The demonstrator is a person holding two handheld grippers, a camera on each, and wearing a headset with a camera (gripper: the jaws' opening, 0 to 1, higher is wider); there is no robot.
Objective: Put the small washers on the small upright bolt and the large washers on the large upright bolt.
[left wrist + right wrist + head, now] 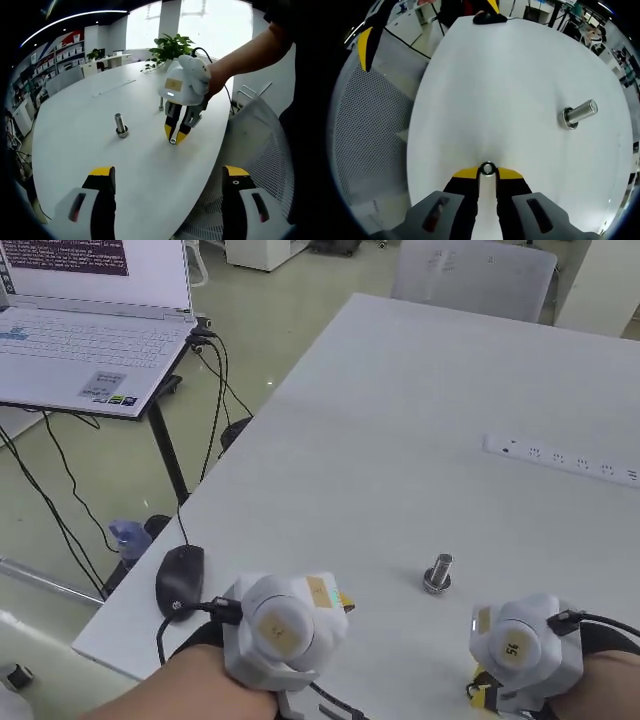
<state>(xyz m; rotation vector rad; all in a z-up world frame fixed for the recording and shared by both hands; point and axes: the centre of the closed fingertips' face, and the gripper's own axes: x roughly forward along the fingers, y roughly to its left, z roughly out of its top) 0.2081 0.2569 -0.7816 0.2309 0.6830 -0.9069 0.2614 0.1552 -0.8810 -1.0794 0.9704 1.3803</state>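
Observation:
The large upright bolt (438, 573) (120, 125) (577, 114) stands on the white table (400, 440), with a metal ring around its base. A thinner upright bolt (161, 103) stands farther back, partly hidden behind the right gripper. My right gripper (488, 172) (174, 137) points down at the table, shut on a small washer (488, 168) (173, 141) at its tips. It is close to the table's near edge, apart from both bolts. My left gripper (169, 172) is open with nothing between its fingers and faces the right gripper.
A black mouse (180, 580) (490, 19) lies at the table's left corner. A white power strip (560, 458) lies at the far right. A laptop (90, 340) sits on a stand left of the table. A mesh chair (260, 145) stands beside the table.

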